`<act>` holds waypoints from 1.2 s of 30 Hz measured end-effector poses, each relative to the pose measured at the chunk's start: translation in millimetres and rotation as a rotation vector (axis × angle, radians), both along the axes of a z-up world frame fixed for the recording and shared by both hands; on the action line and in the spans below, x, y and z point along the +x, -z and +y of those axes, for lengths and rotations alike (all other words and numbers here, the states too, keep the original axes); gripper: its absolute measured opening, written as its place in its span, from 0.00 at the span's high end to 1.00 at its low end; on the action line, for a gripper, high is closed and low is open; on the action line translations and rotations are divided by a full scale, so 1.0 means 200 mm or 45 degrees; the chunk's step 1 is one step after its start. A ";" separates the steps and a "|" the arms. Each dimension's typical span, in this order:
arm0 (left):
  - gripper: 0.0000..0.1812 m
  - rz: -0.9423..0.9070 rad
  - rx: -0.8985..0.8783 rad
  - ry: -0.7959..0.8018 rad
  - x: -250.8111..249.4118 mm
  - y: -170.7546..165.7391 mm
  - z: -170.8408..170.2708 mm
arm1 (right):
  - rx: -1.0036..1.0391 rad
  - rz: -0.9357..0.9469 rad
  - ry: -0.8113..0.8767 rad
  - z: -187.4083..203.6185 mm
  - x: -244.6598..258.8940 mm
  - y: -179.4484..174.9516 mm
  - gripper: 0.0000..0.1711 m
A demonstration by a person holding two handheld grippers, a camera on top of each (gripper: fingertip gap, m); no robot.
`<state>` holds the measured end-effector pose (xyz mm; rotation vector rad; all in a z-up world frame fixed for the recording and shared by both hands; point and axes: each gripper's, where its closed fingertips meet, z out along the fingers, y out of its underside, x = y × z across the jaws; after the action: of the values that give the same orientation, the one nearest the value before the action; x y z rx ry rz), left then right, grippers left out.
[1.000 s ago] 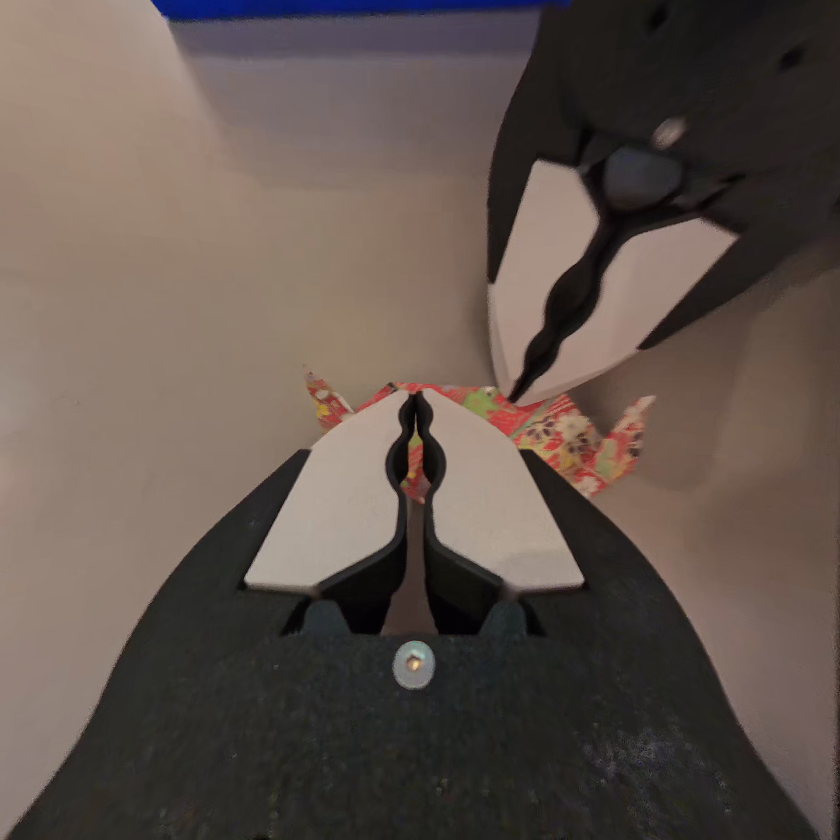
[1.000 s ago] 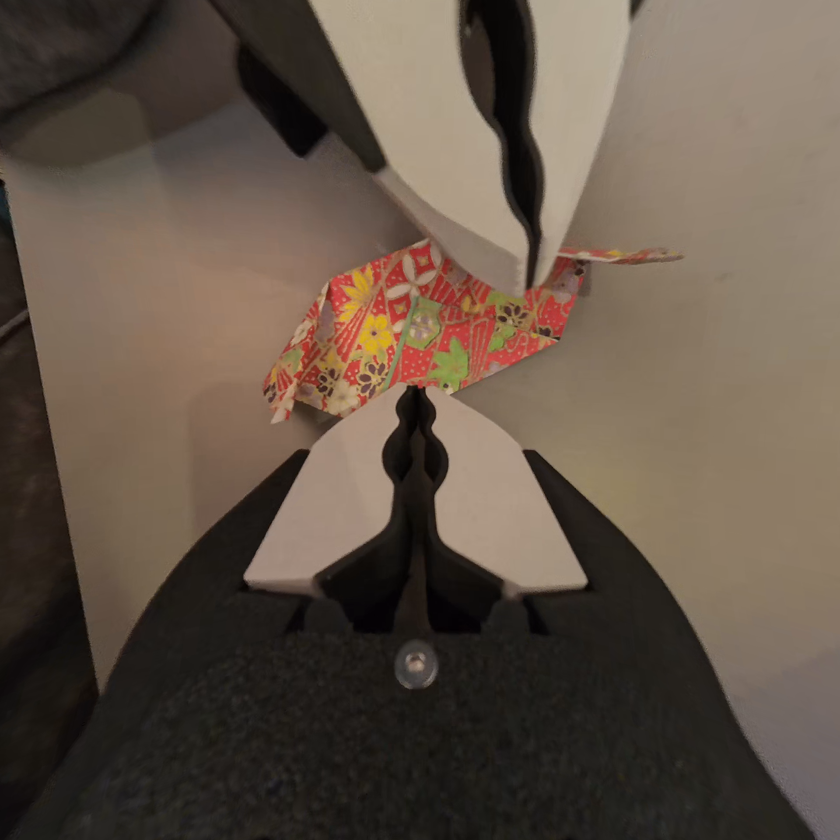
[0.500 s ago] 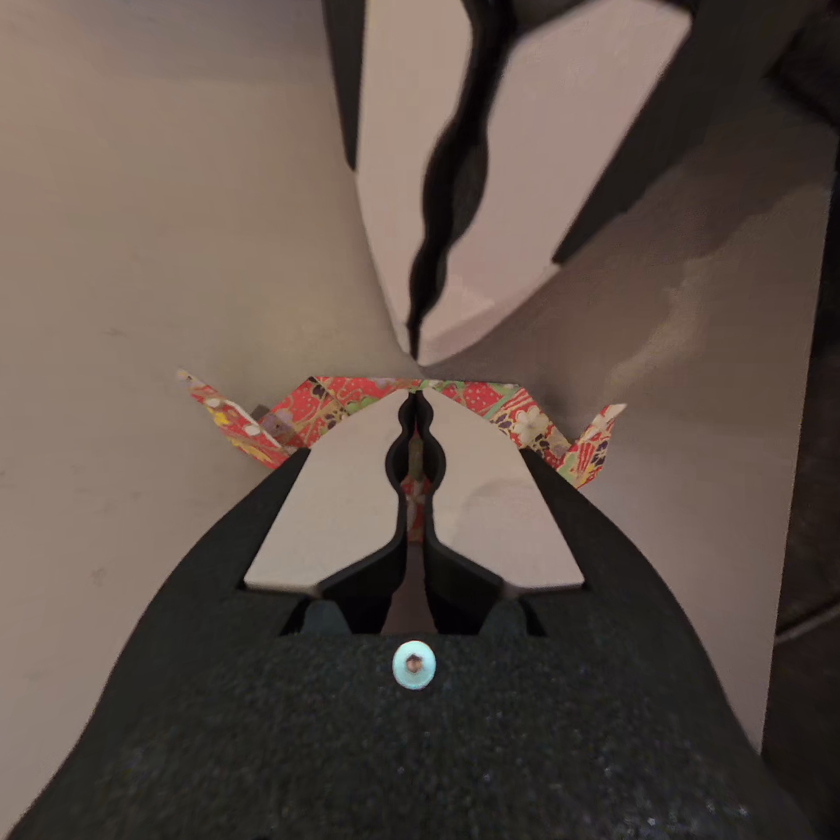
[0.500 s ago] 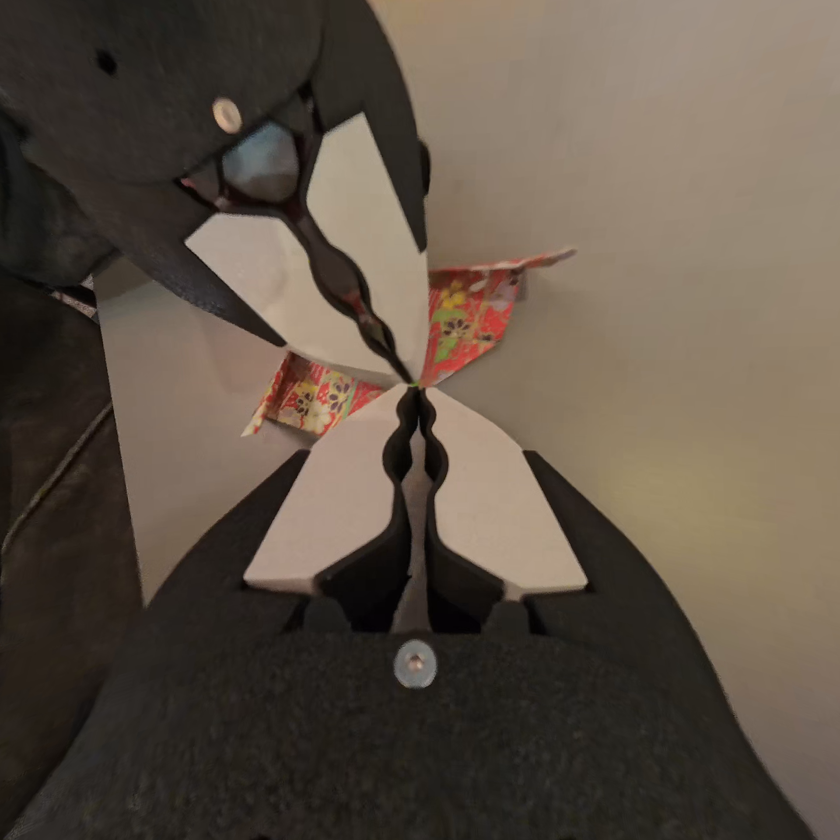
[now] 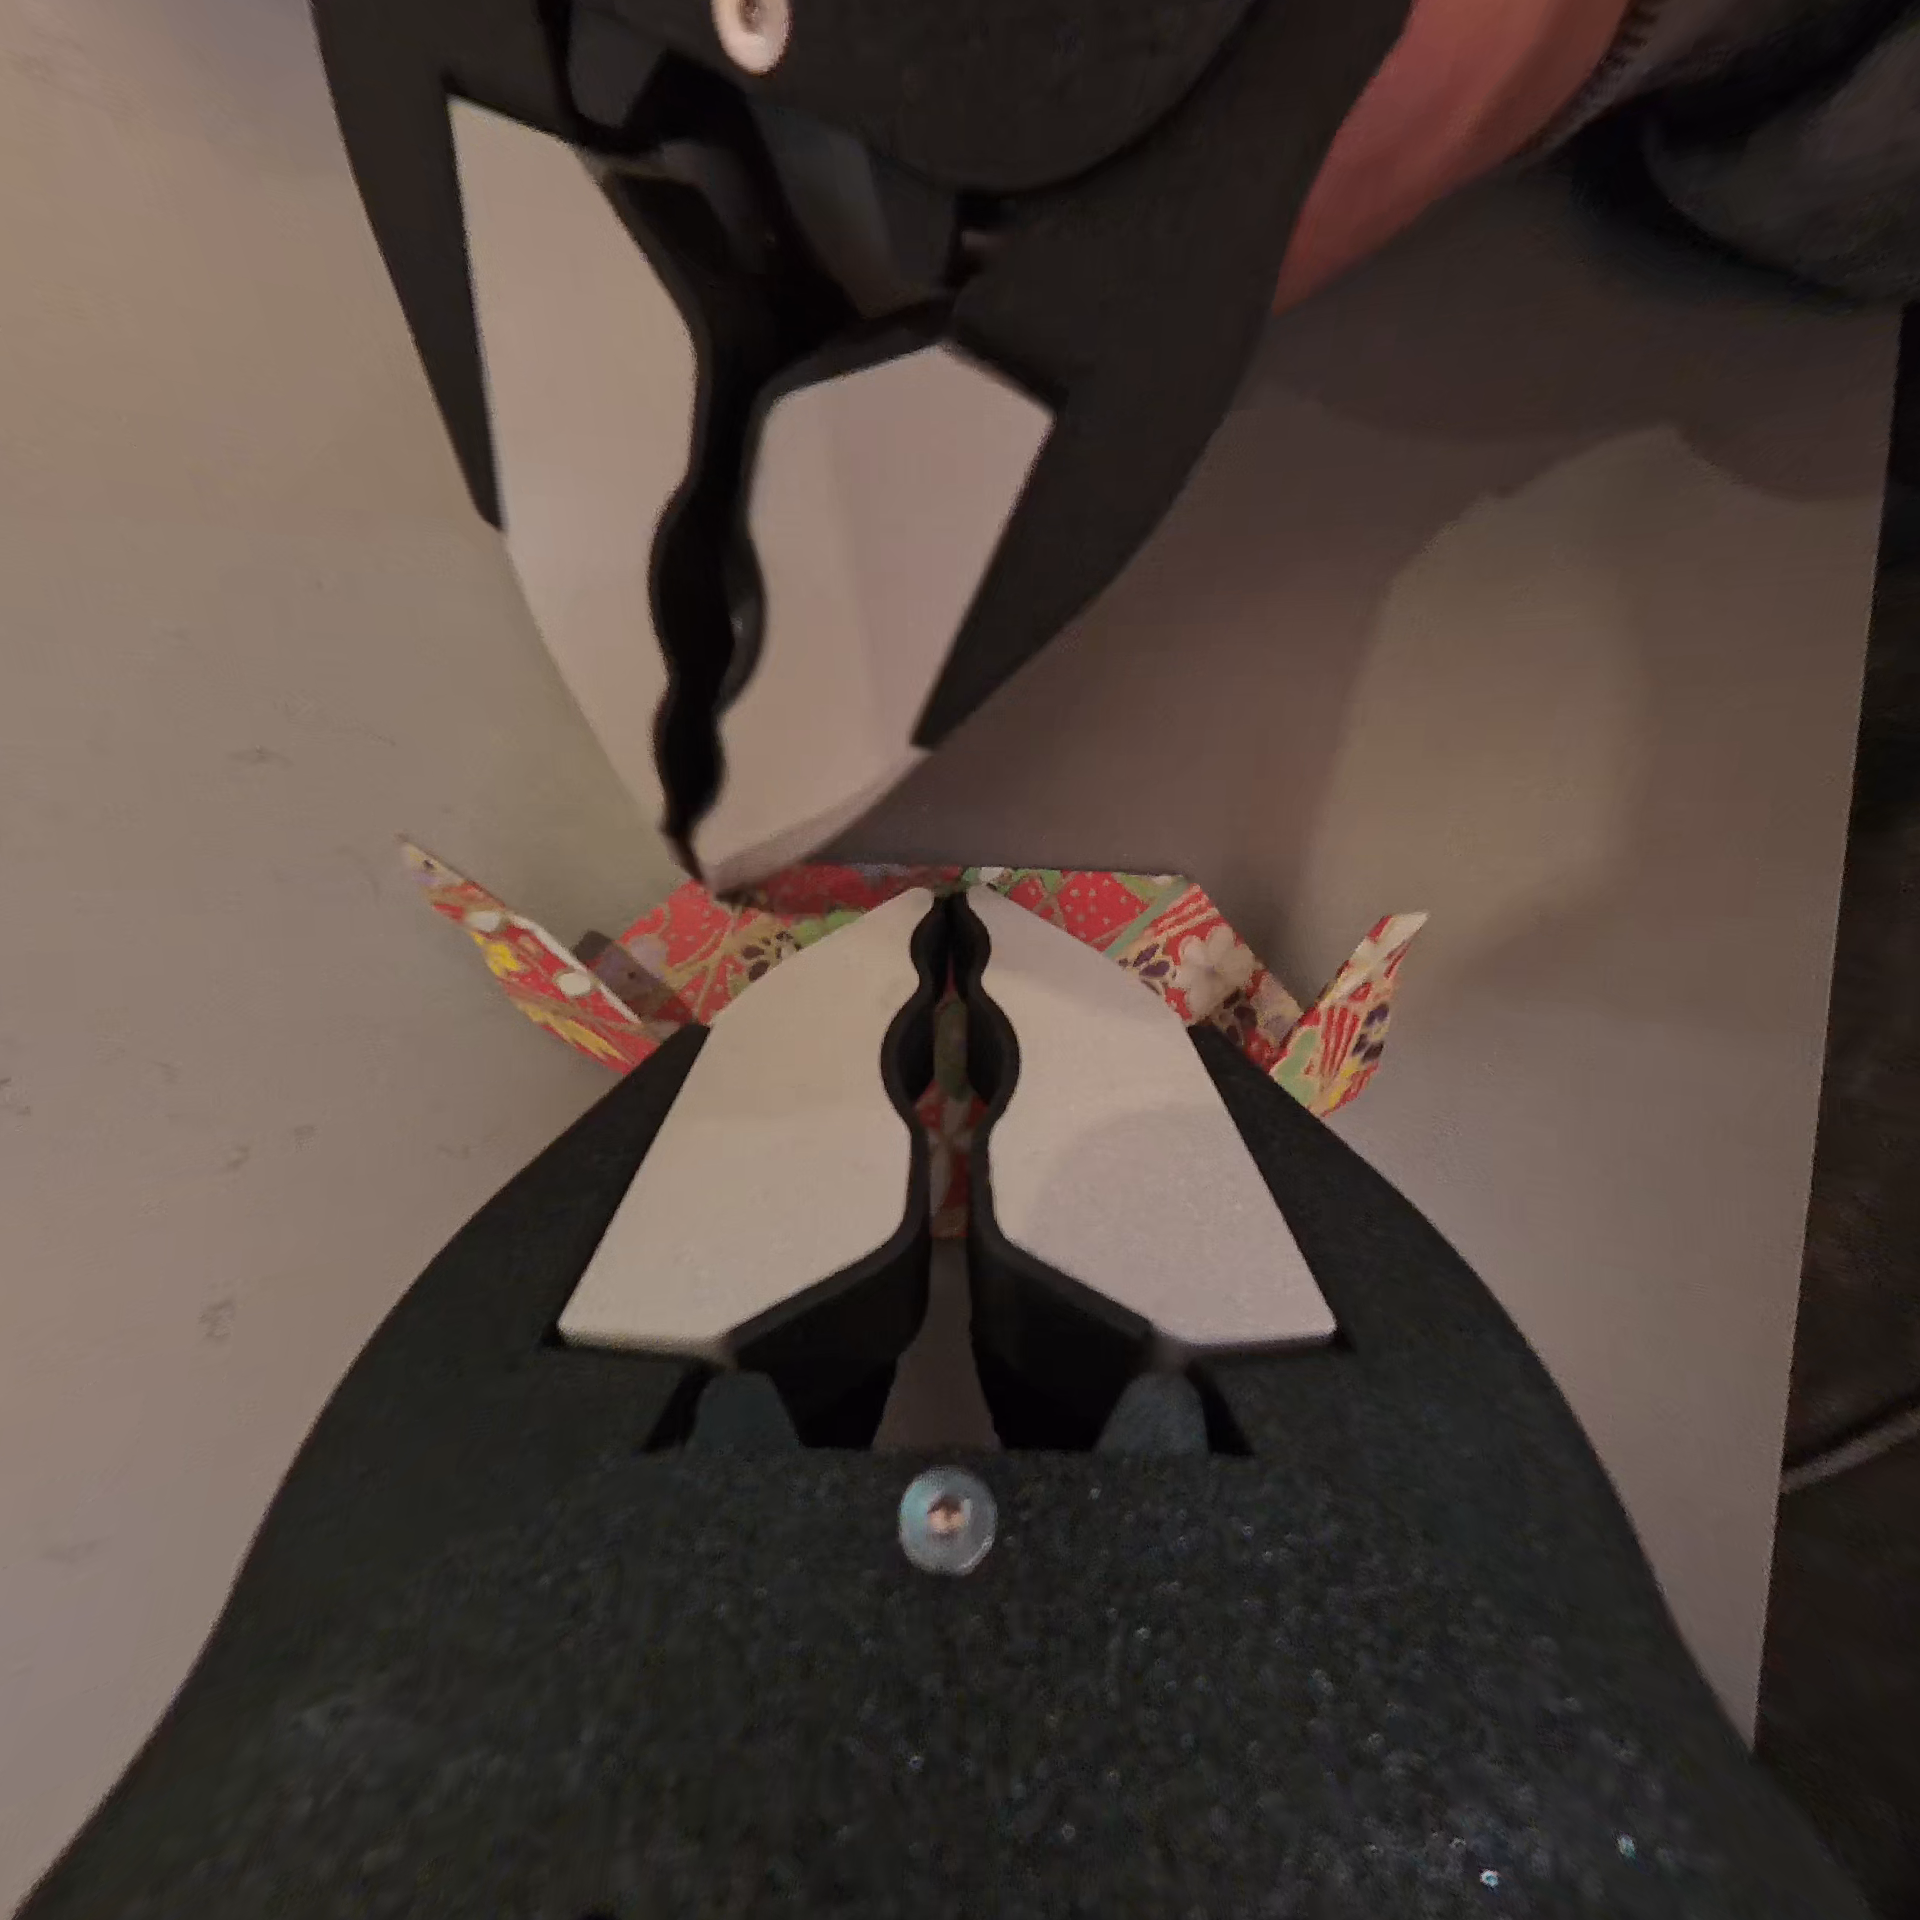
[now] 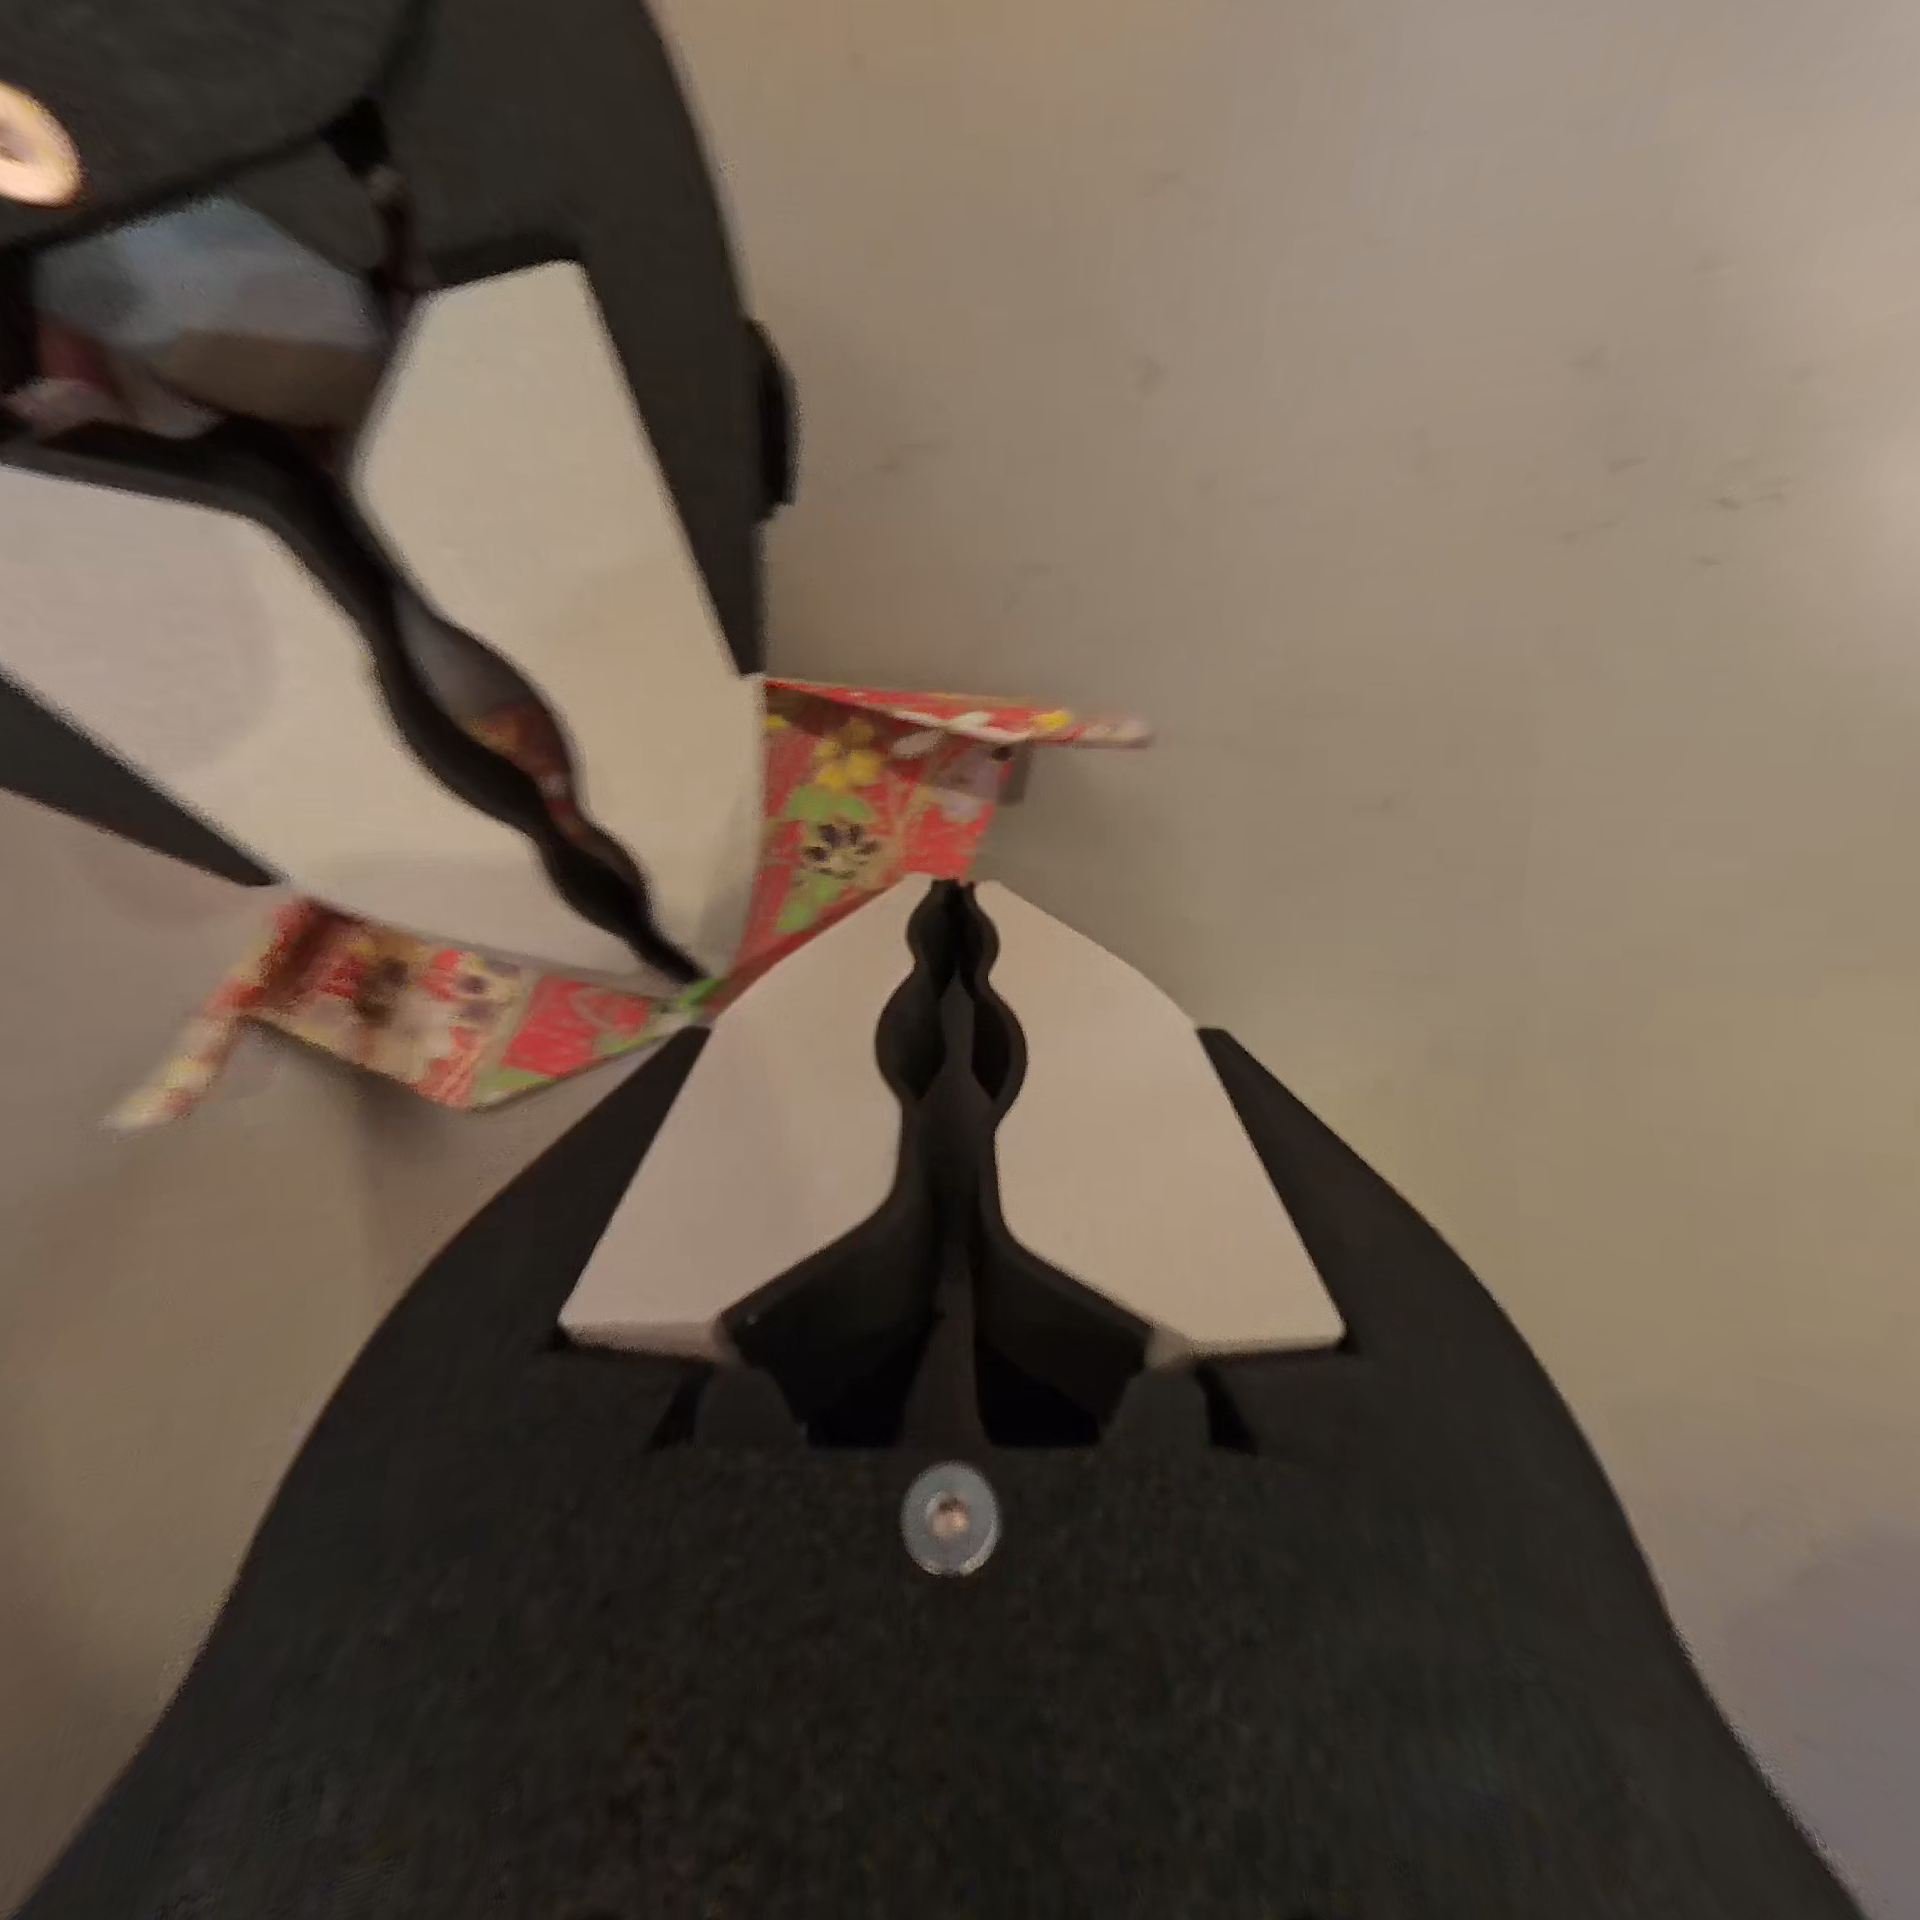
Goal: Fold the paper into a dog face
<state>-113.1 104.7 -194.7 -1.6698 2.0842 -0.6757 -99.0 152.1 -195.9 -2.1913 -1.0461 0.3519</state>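
Note:
The folded paper (image 5: 1195, 935), red with a flower pattern, lies on the beige table with both side flaps standing up. My left gripper (image 5: 948, 904) is shut on the paper, which shows between its jaws. My right gripper (image 5: 691, 873) comes down from the top of the left wrist view, shut, with its tip touching the paper's far edge left of centre. In the right wrist view my right gripper (image 6: 954, 888) is shut with nothing between its jaws, its tip at the paper (image 6: 862, 810). The left gripper (image 6: 686, 971) is at upper left there, clamping the paper.
The beige table (image 5: 208, 727) ends at a straight edge on the right (image 5: 1829, 1039), with a dark floor beyond it. A person's forearm and dark sleeve (image 5: 1455, 114) are behind the right gripper. My hands' fingertips stand some 5 centimeters from each other.
The right gripper's tip has slid left along the paper's far edge and come closer. The left gripper stays shut on the paper, which has turned slightly.

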 end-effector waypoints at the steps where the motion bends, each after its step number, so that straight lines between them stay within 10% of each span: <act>1: 1.00 0.005 -0.007 0.006 0.00 0.00 -0.01 | 0.026 -0.041 0.033 0.03 0.03 0.00 1.00; 22: 1.00 0.126 0.060 -0.047 -0.15 -0.01 0.19 | -0.047 -0.060 -0.052 -0.26 -0.18 0.00 1.00; 30: 0.98 -0.252 0.077 -0.288 -0.31 -0.38 0.32 | 0.134 0.227 -0.074 -0.32 -0.17 -0.32 1.00; 36: 1.00 -0.069 0.068 -0.361 -0.48 -0.17 0.31 | 0.270 0.068 0.112 -0.12 0.05 -0.26 1.00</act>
<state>-209.5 166.5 -161.6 -1.8463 1.7654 -0.5612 -88.9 127.6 -144.0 -2.0197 -0.9112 0.2459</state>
